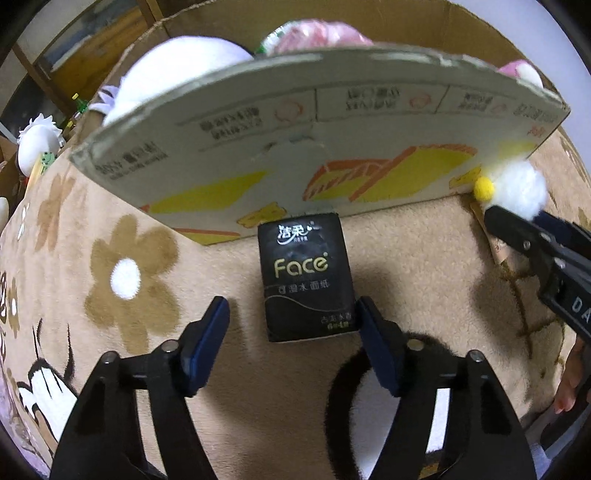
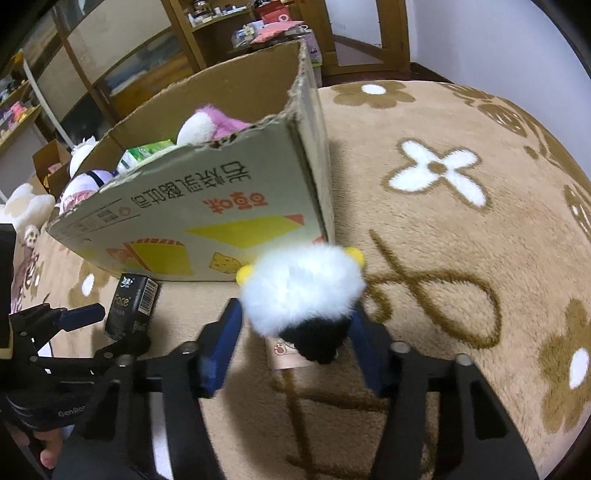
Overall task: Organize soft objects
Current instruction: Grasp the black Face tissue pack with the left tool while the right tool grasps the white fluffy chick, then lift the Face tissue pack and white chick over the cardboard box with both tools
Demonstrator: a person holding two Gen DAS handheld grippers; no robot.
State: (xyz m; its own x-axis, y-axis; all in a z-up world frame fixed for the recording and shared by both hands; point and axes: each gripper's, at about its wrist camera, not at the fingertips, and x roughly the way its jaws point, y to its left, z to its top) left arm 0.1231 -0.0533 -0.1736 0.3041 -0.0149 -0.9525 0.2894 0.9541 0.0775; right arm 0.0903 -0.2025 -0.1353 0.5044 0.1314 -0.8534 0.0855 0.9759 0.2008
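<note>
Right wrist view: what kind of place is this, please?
Probably a room in a home. A plush floral blanket covers the surface, wooden shelves crowded with small items stand behind, and a cardboard box holds soft toys.

Left black two-finger gripper with blue pads [image 1: 293,325]: jaws spread wide, held low, angled down and forward, nothing clamped. Right black two-finger gripper with blue pads [image 2: 295,325]: jaws apart, pads not visibly pressing anything, angled down. Bare fingers [image 2: 48,448] of left hand grip handle behind left gripper.
</note>
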